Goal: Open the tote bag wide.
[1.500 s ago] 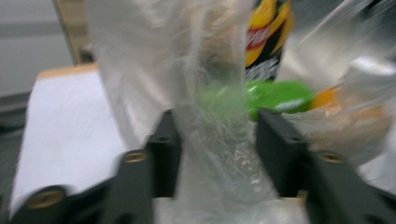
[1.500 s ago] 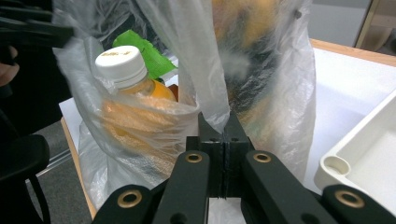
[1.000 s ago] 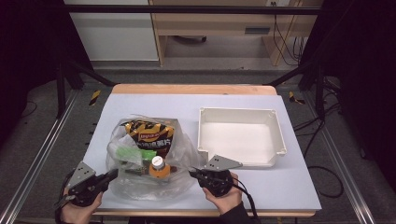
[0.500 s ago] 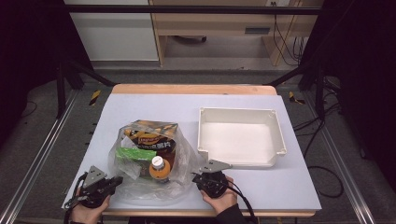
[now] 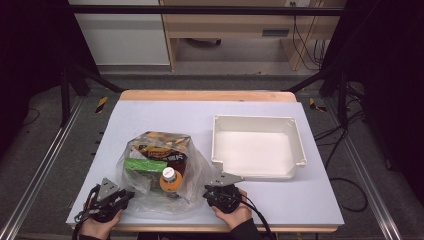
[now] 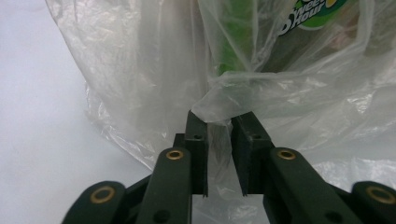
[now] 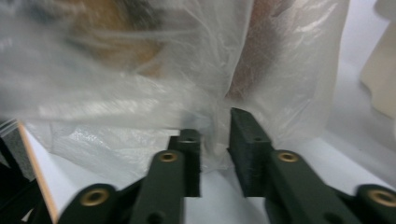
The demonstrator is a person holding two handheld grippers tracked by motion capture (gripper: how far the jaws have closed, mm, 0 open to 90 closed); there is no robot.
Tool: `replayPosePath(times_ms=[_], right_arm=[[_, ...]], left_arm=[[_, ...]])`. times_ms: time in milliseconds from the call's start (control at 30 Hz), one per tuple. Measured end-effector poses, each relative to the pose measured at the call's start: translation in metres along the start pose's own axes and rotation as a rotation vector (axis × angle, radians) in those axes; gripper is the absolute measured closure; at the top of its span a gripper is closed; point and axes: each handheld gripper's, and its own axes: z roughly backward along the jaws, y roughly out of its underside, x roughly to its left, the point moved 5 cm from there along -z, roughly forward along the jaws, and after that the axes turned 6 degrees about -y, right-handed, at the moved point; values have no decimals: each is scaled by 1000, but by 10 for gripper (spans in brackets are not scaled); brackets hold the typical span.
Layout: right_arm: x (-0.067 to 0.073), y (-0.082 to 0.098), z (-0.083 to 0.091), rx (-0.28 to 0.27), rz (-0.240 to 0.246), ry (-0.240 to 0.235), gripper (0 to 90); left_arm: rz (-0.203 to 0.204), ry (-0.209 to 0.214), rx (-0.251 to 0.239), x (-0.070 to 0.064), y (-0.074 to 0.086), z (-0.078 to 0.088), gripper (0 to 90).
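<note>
1. Left gripper view: the jaws, just opened to a narrow gap, straddle a fold of the one clear plastic bag; the pads no longer pinch it.
2. Right gripper view: jaws likewise just parted, film loose between them.
3. High view: two hands, the left hand and the right hand, rest low at the near edge of the surface, flanking the bag.
4. Bag contents: one capped bottle, two snack packets.
5. Beyond: one white tray.
</note>
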Motion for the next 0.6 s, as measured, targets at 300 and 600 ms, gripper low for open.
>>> replayPosePath(times_ms=[300, 600], right_arm=[[4, -14, 50, -180, 27, -39, 434], [22, -49, 90, -325, 75, -56, 305]], left_arm=[[-3, -1, 3, 0, 1, 0, 717], [1, 1, 5, 1, 1, -1, 705]])
